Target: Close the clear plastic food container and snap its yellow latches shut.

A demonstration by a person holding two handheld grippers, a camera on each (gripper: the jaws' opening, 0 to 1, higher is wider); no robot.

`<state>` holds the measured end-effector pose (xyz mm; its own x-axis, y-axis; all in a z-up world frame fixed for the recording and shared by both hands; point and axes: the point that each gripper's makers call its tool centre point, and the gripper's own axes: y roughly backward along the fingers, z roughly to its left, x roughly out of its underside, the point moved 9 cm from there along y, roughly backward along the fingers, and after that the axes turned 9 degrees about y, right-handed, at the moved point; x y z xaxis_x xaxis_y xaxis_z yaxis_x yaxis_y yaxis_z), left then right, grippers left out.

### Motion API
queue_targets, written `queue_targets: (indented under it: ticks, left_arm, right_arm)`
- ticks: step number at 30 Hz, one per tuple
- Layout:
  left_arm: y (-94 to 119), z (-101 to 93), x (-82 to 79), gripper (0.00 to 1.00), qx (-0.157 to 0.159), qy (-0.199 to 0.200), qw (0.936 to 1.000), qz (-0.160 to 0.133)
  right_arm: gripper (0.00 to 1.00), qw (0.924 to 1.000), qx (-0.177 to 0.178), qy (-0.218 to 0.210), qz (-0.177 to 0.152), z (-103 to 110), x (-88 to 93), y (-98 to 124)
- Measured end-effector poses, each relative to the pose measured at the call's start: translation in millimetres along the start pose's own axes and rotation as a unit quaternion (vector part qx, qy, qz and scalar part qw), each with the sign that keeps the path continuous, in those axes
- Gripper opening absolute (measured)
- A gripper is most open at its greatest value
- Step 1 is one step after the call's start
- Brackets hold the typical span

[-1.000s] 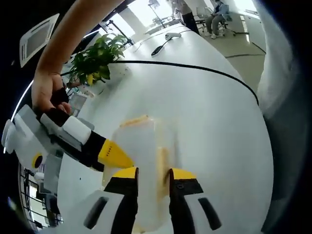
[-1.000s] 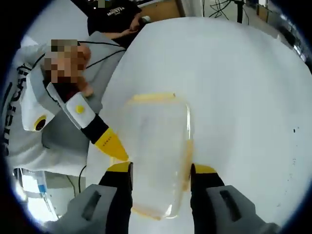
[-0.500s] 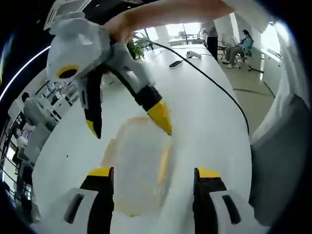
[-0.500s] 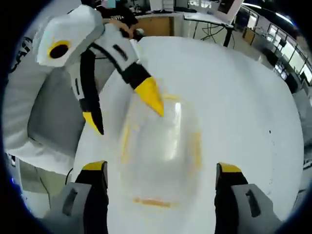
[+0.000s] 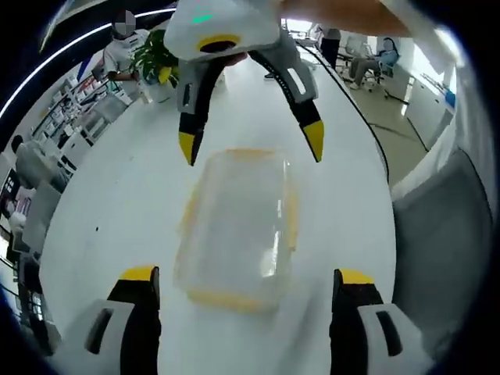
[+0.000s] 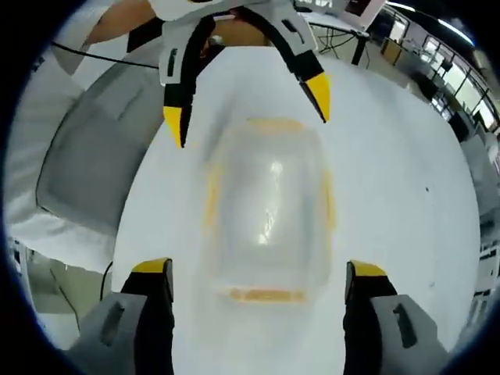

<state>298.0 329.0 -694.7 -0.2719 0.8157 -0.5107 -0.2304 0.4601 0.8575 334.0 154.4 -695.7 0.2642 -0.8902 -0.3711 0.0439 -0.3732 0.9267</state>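
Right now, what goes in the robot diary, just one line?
left gripper: open | right gripper: open | container: on white table, between both | yellow latches: state unclear

— What's the container (image 5: 238,223) made of, from where you sit?

— I read it as clear, glossy plastic with opaque yellow latches (image 6: 266,295); there's a bright glint mid-lid at the centre of the right gripper view.

— And the table (image 5: 117,203)?

— Smooth white, faintly sheened. The grippers look like matt grey and black plastic with yellow tips.
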Motion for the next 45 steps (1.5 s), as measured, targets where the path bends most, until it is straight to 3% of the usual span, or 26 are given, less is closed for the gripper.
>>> queue_targets:
  ticks: [9,13,15,16,21,34,45]
  left_arm:
    - [-15.2,19.3,-3.8,0.89,0.015,0.007,0.9994,0.03]
    - [-21.1,16.4,-1.3,0.77,0.032,0.003,0.9982,0.051]
    - [-22.0,19.3,-0.6,0.71,0.019,-0.024,0.9977,0.06]
    - [-21.8,20.9,0.0,0.7,0.012,-0.038,0.9972,0.063]
    - [-21.7,19.4,-0.1,0.69,0.023,-0.024,0.9978,0.058]
    - [-21.8,17.8,5.0,0.69,0.029,-0.052,0.9971,0.047]
    - [-13.0,20.0,20.5,0.69,0.039,-0.062,0.997,0.023]
  right_arm:
    - [0.89,0.9996,-0.012,0.0,0.024,-3.7,-0.3,-17.9]
    - [0.88,0.9992,-0.016,0.003,0.036,-3.2,0.4,-24.6]
    - [0.83,0.9991,-0.004,0.006,0.041,-5.6,2.8,-25.5]
    - [0.74,0.9991,-0.003,0.006,0.041,-6.2,3.4,-25.2]
    - [0.75,0.9995,-0.004,-0.002,0.031,-6.6,4.6,-24.9]
    - [0.75,0.9994,-0.006,-0.028,0.019,-1.0,3.0,-27.3]
    - [0.75,0.9984,-0.004,-0.049,0.027,5.5,-13.4,-33.5]
